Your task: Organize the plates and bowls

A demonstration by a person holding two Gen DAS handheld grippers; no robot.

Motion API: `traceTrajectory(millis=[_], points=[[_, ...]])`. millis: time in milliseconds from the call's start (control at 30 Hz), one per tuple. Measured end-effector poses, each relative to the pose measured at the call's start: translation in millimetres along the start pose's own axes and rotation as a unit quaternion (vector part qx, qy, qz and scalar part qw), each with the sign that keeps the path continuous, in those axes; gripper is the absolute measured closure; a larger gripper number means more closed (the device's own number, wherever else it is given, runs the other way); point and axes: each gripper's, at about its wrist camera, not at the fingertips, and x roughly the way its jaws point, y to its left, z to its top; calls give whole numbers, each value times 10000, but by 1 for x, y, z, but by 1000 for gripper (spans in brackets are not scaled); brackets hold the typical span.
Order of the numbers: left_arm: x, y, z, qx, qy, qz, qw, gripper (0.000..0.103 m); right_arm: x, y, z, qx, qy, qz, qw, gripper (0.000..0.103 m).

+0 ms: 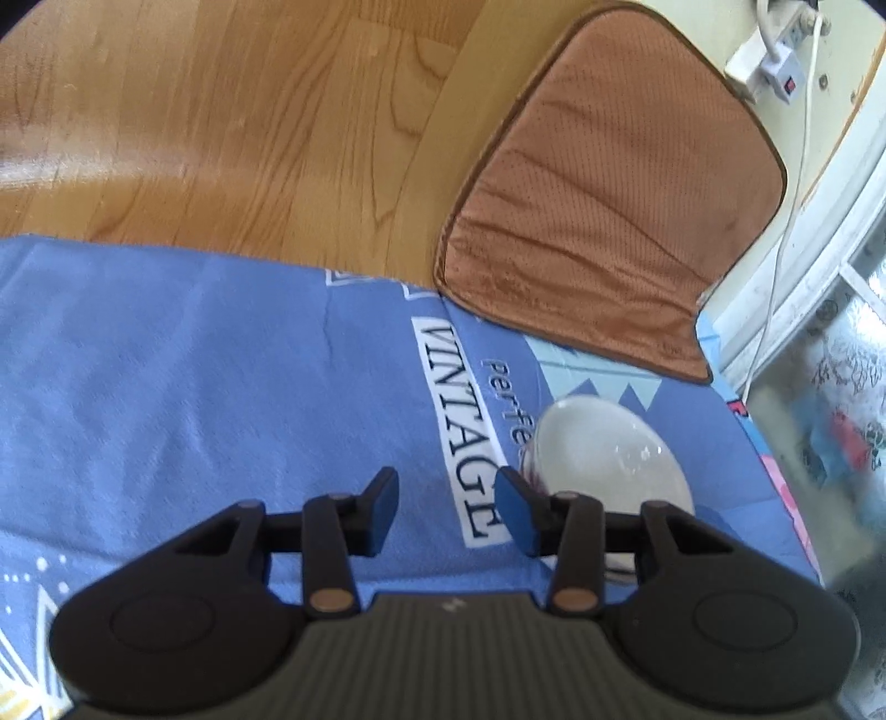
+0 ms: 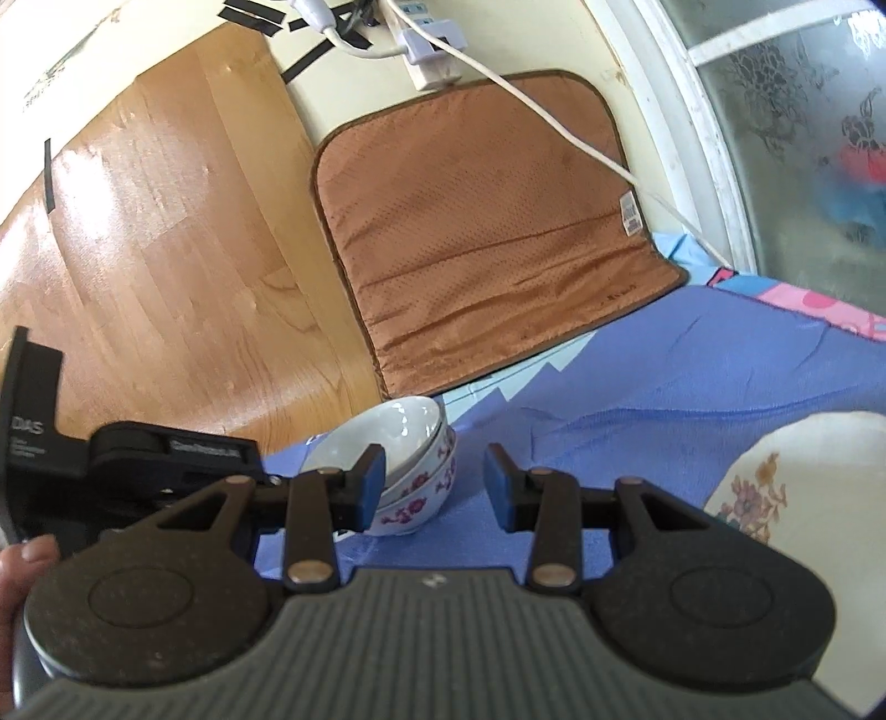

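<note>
White bowls with purple flower print (image 2: pixel 412 471) sit stacked and a little tilted on the blue cloth (image 2: pixel 692 360). In the left wrist view the stack (image 1: pixel 603 448) lies just beyond the right fingertip. My left gripper (image 1: pixel 446 507) is open and empty, just left of the bowls. My right gripper (image 2: pixel 434 484) is open and empty; the stack stands between its fingers, close to the left fingertip (image 2: pixel 370 487). A cream plate with a flower pattern (image 2: pixel 797 487) lies at the right edge of the right wrist view.
A brown mesh cushion (image 2: pixel 476 238) lies on the floor beyond the cloth. Wooden floor (image 1: pixel 221 122) is to the left. A power strip with cables (image 2: pixel 432 50) lies by the wall. A frosted glass door (image 2: pixel 803 122) is on the right.
</note>
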Motion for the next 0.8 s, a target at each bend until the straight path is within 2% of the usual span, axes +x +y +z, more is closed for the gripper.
traceTrajectory(millis=[100, 267, 500, 667, 800], points=[[-7, -5, 4, 137, -166, 148, 9997, 63, 3, -3, -1, 79, 7, 10, 10000, 60], [-22, -15, -8, 689, -533, 685, 9938, 63, 9, -8, -5, 138, 26, -25, 9999, 60], [-37, -13, -26, 1038, -712, 1115, 9858, 62, 13, -6, -6, 46, 98, -9, 9999, 60], [-45, -10, -35, 1150, -887, 1357, 9800, 52, 12, -5, -6, 11, 59, -55, 10000, 60], [-45, -5, -38, 1117, -852, 1385, 9803, 46, 13, -3, -8, -78, 86, -57, 9999, 60]])
